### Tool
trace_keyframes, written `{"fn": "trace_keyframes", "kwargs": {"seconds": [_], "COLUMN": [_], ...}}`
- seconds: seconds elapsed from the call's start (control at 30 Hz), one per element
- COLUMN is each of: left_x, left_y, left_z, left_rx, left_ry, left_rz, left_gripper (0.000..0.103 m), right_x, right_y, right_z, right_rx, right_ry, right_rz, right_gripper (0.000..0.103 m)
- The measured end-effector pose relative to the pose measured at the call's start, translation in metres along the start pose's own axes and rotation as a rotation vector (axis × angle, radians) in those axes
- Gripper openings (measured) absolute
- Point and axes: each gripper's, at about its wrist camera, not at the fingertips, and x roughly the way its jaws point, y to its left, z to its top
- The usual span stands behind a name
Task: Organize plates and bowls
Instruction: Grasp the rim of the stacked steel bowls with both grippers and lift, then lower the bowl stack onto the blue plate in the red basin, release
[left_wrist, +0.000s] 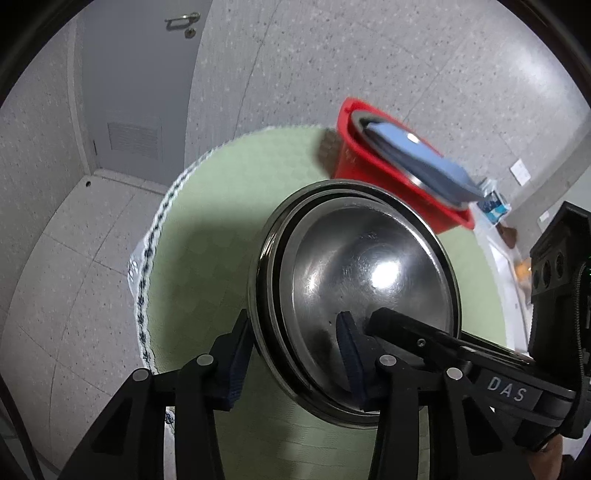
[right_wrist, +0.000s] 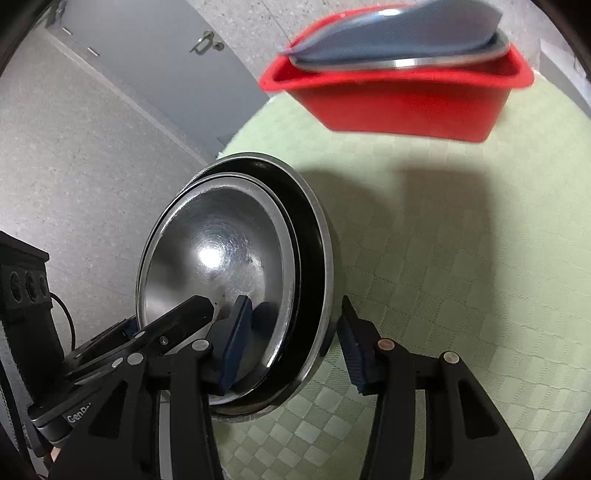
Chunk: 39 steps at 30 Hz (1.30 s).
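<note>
Steel bowls (left_wrist: 354, 273), two nested, smaller inside larger, tipped on edge over green checked tablecloth (left_wrist: 207, 258), near the cloth's fringed left border (left_wrist: 147, 288)

Left gripper (left_wrist: 295, 354): jaws straddling the nearer rims of both bowls, one pad (left_wrist: 236, 365) outside the larger bowl, the other (left_wrist: 351, 354) inside the smaller; whether the pads press the metal cannot be told

Right gripper (right_wrist: 295, 347): likewise astride the rims from the opposite side, inner pad (right_wrist: 236, 343) against the smaller bowl's inside, outer pad (right_wrist: 354, 354) standing just clear of the larger bowl's outer wall

Each gripper's finger reaching into the other's view, crossing inside the smaller bowl, close together

Red plastic basin (right_wrist: 406, 99) at the far side of the cloth, well apart from the bowls, holding a steel plate (right_wrist: 406, 61) with a grey-blue item (right_wrist: 399, 33) on top

Open green cloth between bowls and basin, and wide to the right in the right wrist view

Speckled floor (left_wrist: 74, 221) beyond the cloth's left edge; grey door (left_wrist: 136, 92) behind; small clutter, blurred, at far right of the left wrist view
</note>
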Motion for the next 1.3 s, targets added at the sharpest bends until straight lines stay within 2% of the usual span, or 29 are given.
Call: {"fn": "trace_keyframes", "kwargs": {"seconds": [0.07,0.27,0.47,0.6,0.7,0.93,1.07,1.3], "left_x": [-0.014,-0.055,-0.058,-0.037,-0.005,0.069,0.104,0.137], "left_y": [-0.007,-0.034,-0.071,-0.097,-0.110,-0.128,-0.136,-0.156], "left_z": [0.000,0.031,0.079,0.101,0.113,0.134,0.146,0.168], "left_rx": [-0.003,0.023,0.058,0.078,0.082,0.054,0.036,0.031], "left_ry": [-0.025,-0.120,-0.157,-0.160,-0.133,-0.022,0.041,0.064], "left_rz": [-0.012,-0.029,-0.040,-0.034,-0.025,0.021,0.043,0.090], "left_gripper": [0.040,0.040,0.040,0.040,0.040,0.040,0.041,0.040], "right_x": [-0.015,-0.055,-0.086,-0.092,-0.090,-0.059,-0.039,-0.021], "right_y": [0.005,0.015,0.006,-0.007,-0.029,-0.082,-0.103,-0.113], "right_z": [0.008,0.038,0.092,0.132,0.155,0.193,0.198,0.204], "right_rx": [-0.016,-0.068,-0.092,-0.102,-0.092,-0.059,-0.056,-0.106], "right_ry": [-0.028,-0.100,-0.159,-0.183,-0.174,-0.084,-0.033,-0.003], "right_rz": [0.012,0.037,0.062,0.044,0.034,0.014,0.000,-0.033], "right_gripper": [0.047,0.047,0.047,0.047,0.047,0.047,0.047,0.048]}}
